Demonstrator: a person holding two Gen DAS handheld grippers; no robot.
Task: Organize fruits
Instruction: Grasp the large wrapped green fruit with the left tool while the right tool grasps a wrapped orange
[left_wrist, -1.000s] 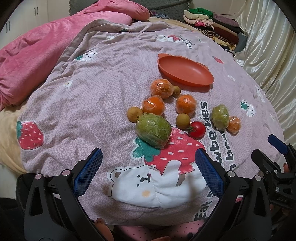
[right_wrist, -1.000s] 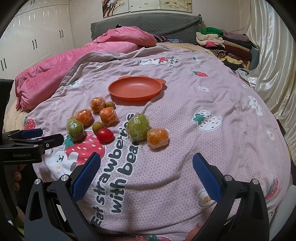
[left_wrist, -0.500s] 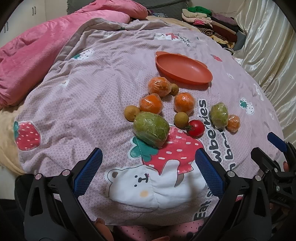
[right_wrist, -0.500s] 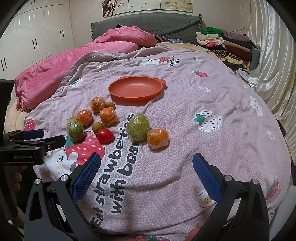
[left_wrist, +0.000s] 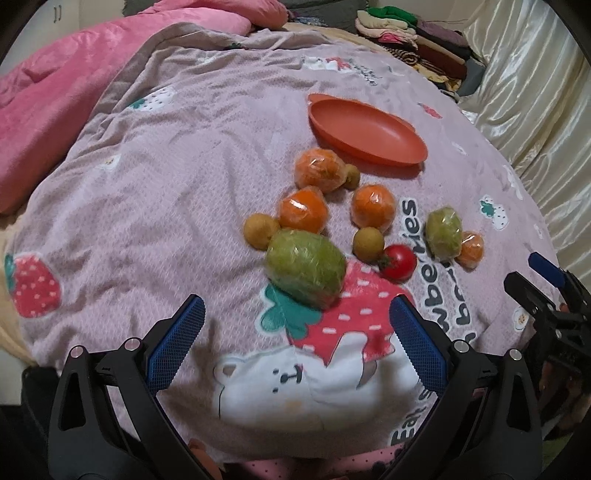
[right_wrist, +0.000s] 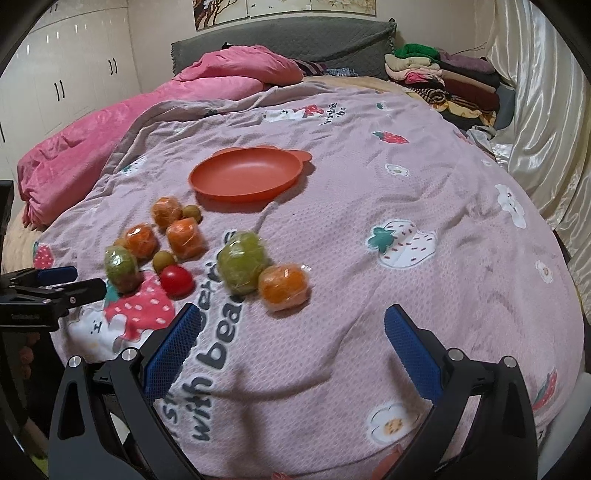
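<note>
On the bed, the left gripper (left_wrist: 293, 323) has edged toward the wrapped green fruit (left_wrist: 306, 267); both grippers' jaws gape wide, empty, the right gripper (right_wrist: 288, 332) included.

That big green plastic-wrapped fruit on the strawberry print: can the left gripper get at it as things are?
Probably yes. The left gripper is open and the big green plastic-wrapped fruit lies just ahead of it, with only bare quilt between.

1. Grey upholstered headboard (right_wrist: 284, 40) against a cream wall.
2. White panelled wardrobe doors (right_wrist: 70, 74) at left.
3. Glossy cream satin curtain (right_wrist: 546, 110) at right.
4. Stack of folded clothes (right_wrist: 439, 77) beside the curtain.
</note>
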